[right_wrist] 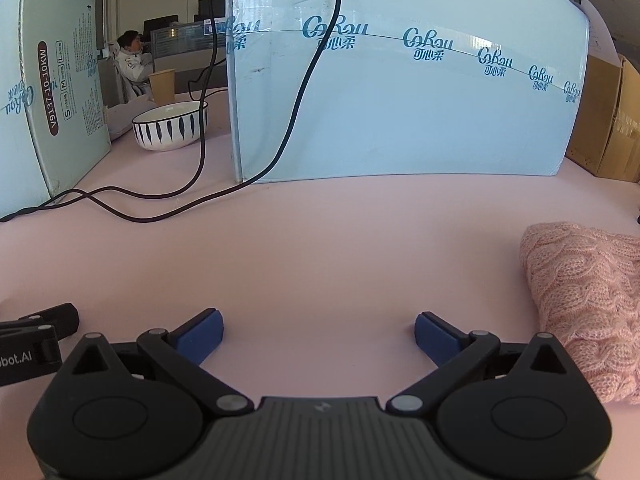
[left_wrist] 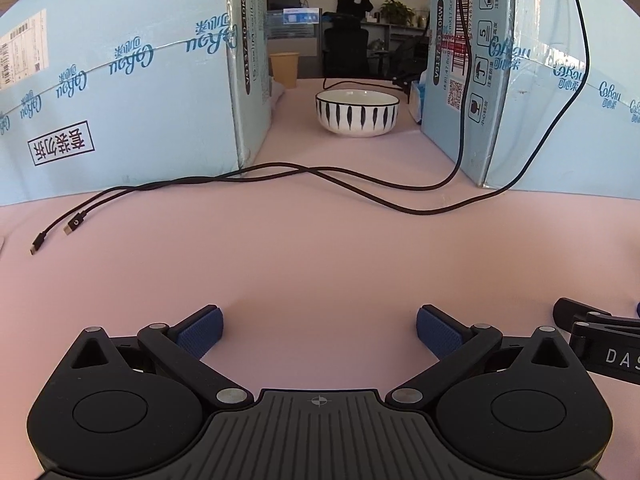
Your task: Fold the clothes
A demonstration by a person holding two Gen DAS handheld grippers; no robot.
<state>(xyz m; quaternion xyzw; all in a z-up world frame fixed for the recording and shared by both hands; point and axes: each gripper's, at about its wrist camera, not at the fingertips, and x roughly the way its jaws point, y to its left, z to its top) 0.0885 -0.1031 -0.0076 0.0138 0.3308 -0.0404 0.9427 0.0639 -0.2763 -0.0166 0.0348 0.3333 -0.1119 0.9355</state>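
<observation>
Right wrist view shows the pink knitted sweater point(right_wrist: 588, 304) bunched on the counter point(right_wrist: 320, 248) just right of the wide-open, empty right hand-held gripper point(right_wrist: 319, 330), nearer than the equally open, empty left hand-held gripper point(left_wrist: 319, 328).

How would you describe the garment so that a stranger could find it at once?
Start at the pink table and go to its right edge, beside the right hand-held gripper. The sweater lies there in a heap. It alone is soft: pale pink cable knit.

chunky pink knit sweater point(right_wrist: 588, 304), matt pink table point(right_wrist: 320, 248)
</observation>
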